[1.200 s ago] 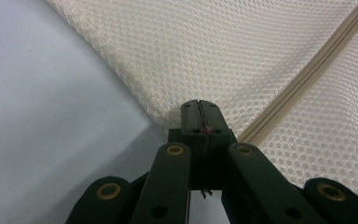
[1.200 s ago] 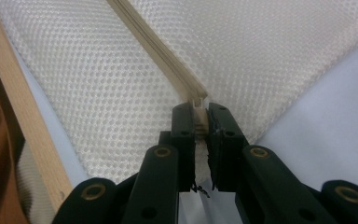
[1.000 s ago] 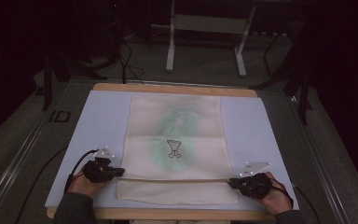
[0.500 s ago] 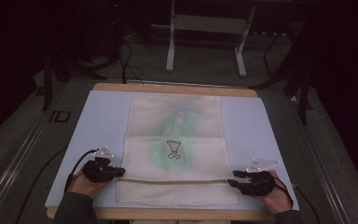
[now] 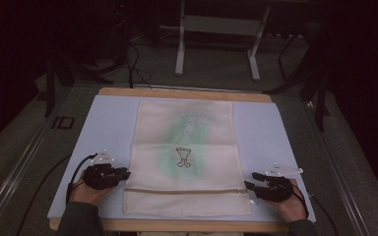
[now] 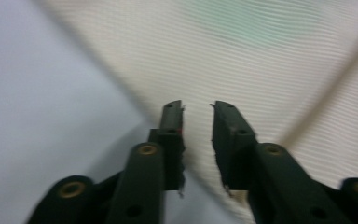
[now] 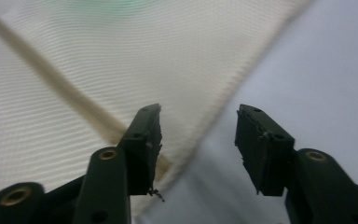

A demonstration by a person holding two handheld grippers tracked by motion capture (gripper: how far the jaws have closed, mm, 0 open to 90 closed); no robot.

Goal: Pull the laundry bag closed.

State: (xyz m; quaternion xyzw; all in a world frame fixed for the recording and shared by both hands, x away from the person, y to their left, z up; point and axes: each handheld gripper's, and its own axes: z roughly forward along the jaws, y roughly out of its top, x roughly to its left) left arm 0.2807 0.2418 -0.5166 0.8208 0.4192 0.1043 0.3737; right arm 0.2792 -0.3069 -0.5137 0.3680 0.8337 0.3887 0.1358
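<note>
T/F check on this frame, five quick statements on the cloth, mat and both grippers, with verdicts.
1. The cream mesh cloth bag lies flat on the pale blue mat. True.
2. The left gripper is clamped on the bag's edge. False: its jaws have just been opening and stand apart at the bag's left edge, pressing on nothing.
3. The right gripper has open jaws by the bag's right edge. True.
4. The bag's tan zipper line runs across near the person's end. True.
5. The bag is printed with a red patch. False: the patch is green, with a small dark outline figure.
</note>
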